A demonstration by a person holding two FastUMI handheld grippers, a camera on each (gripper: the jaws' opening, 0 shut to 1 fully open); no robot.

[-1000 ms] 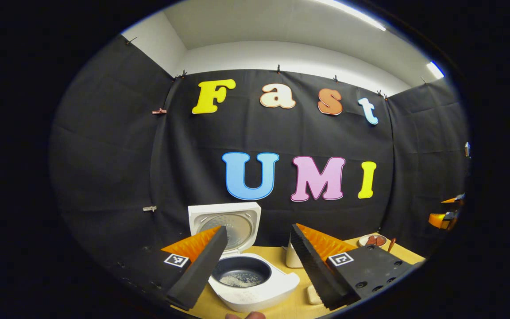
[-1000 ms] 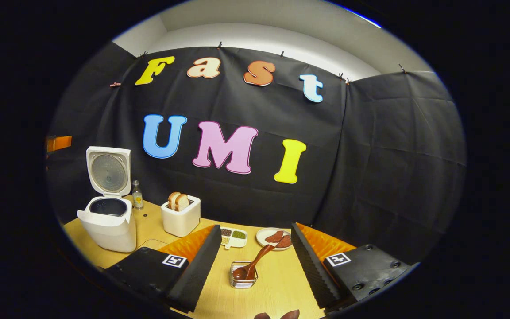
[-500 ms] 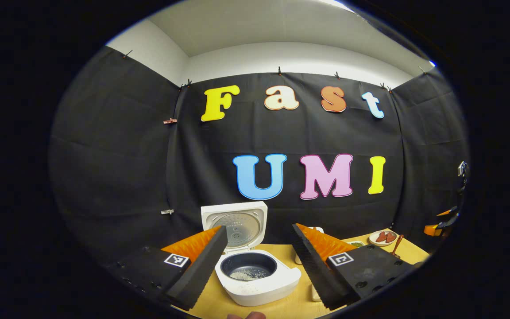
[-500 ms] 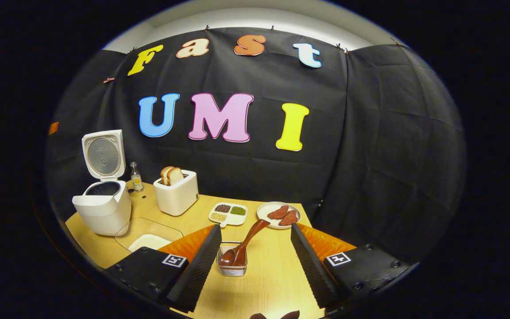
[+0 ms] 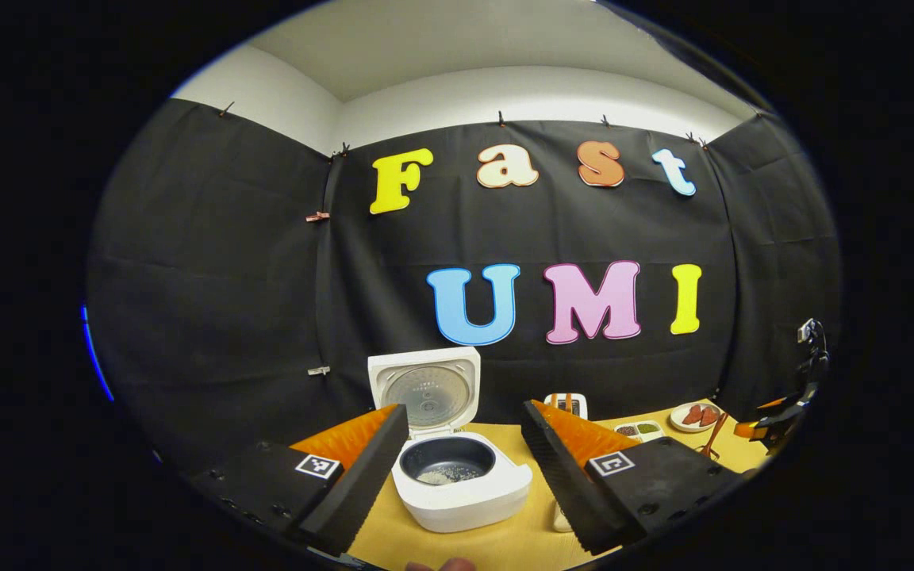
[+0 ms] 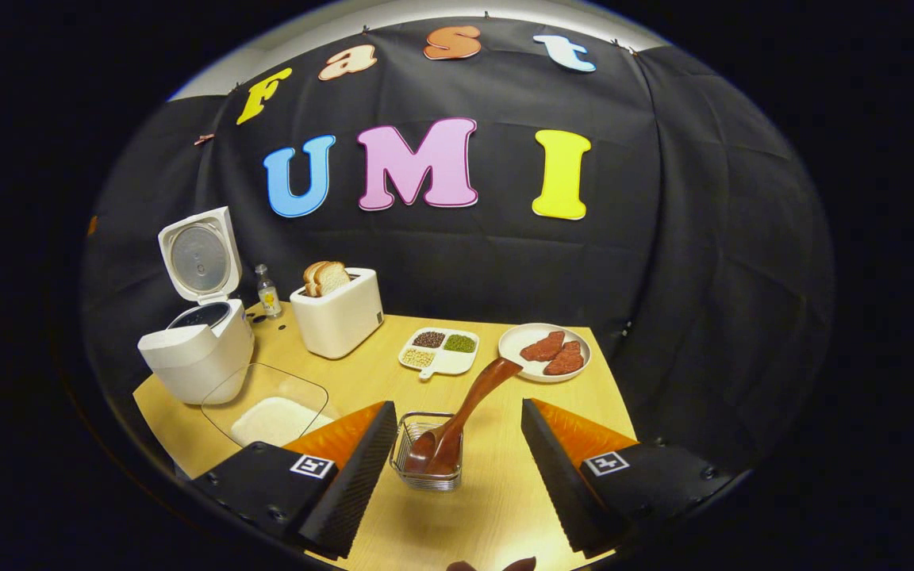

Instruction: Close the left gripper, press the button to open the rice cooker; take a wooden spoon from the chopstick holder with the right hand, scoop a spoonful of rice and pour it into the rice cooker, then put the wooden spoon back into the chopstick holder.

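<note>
The white rice cooker [image 5: 461, 484] stands with its lid up, and a little rice lies in its dark pot. My left gripper [image 5: 461, 507] is open, hanging in front of and above it. In the right gripper view the same cooker [image 6: 199, 349] sits at the table's left. A wire chopstick holder [image 6: 429, 460] holds a wooden spoon [image 6: 465, 416], bowl down and handle leaning up to the right. My right gripper [image 6: 457, 500] is open just above the holder, nothing between its fingers. A clear glass dish of rice [image 6: 274, 412] lies in front of the cooker.
A white toaster [image 6: 338, 317] with bread slices stands behind the middle of the wooden table [image 6: 505, 476]. A small bottle [image 6: 268, 292] is beside the cooker. A divided tray of grains [image 6: 439, 353] and a plate of red slices [image 6: 544, 353] lie further right.
My right gripper has tilted down and come closer to the chopstick holder, which now sits between its fingers. My left gripper has drawn back from the cooker; both stay open.
</note>
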